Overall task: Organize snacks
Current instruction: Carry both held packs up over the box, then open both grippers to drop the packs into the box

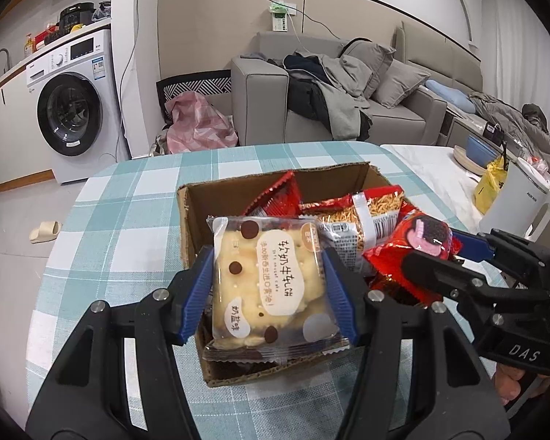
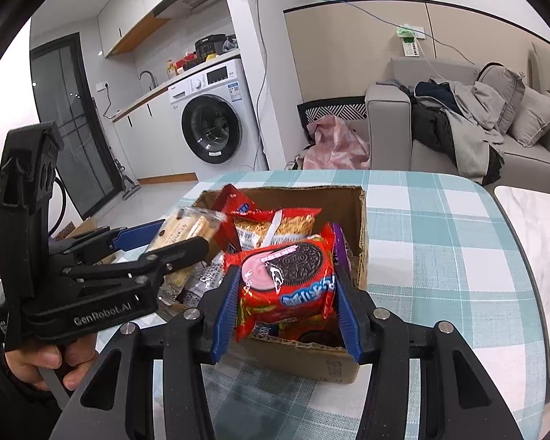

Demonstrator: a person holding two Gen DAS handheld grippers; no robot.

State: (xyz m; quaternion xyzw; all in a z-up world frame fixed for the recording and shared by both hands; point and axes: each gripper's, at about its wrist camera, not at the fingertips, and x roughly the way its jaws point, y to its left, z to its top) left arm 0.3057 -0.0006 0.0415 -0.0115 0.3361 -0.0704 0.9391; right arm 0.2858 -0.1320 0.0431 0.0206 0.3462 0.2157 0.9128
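Both claws fill the foreground, each clenched on a packet. Checked table (image 1: 121, 198) carries the cardboard box (image 1: 201, 198), already part filled: noodle bag (image 1: 377, 209), red packets (image 1: 278, 194), more wrappers underneath. Left gripper (image 1: 269, 286) grasps the cracker pack (image 1: 271, 278), hanging over the box's near edge. Right gripper (image 2: 286, 293) grasps the cookie pack (image 2: 293, 278), over the box's near right corner. Judgement: task well along; both packs remain to be set down inside. No loose snacks seen on the cloth.
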